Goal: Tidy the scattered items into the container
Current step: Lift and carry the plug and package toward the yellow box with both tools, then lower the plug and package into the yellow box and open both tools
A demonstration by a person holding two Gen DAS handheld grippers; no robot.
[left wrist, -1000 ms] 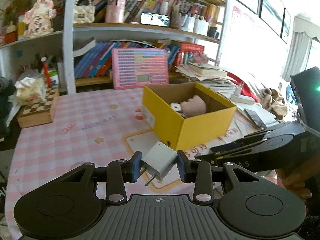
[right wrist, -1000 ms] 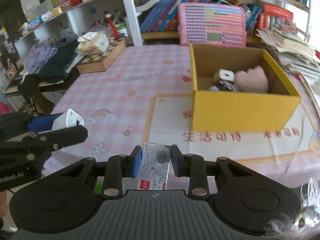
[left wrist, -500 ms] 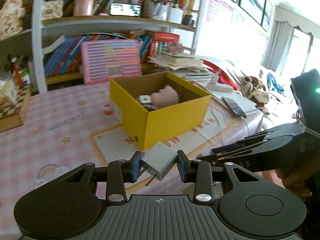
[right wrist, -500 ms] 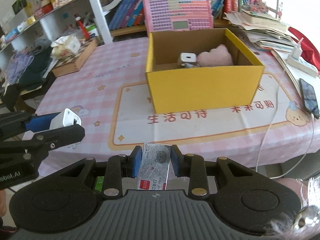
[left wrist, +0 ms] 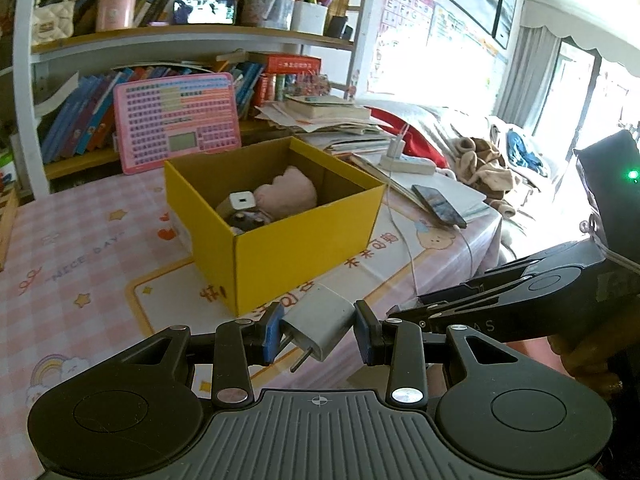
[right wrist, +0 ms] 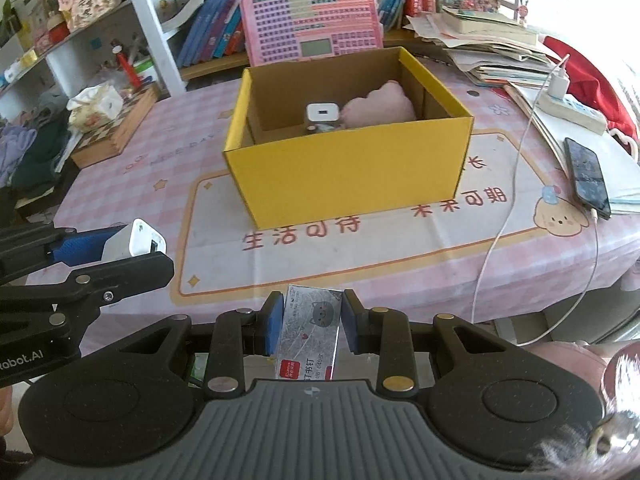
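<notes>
A yellow cardboard box (left wrist: 304,248) (right wrist: 348,168) stands open on the pink checked table. Inside lie a pink plush (left wrist: 286,192) (right wrist: 380,110), a white charger (left wrist: 241,202) (right wrist: 322,114) and a small dark item. My left gripper (left wrist: 318,326) is shut on a white plug adapter (left wrist: 320,320), held above the table in front of the box; it also shows in the right wrist view (right wrist: 138,240). My right gripper (right wrist: 310,320) is shut on a silver staples box (right wrist: 310,328), near the table's front edge.
A pink toy tablet (right wrist: 310,24) leans on the bookshelf behind the box. A phone (right wrist: 586,176) with a white cable (right wrist: 504,220), a power strip (right wrist: 568,106) and paper stacks (right wrist: 492,40) lie to the right. A chessboard box (right wrist: 116,128) with tissues sits at left.
Both grippers have swung rightward and pulled back, so the box now sits more centrally ahead. Each still holds its item.
</notes>
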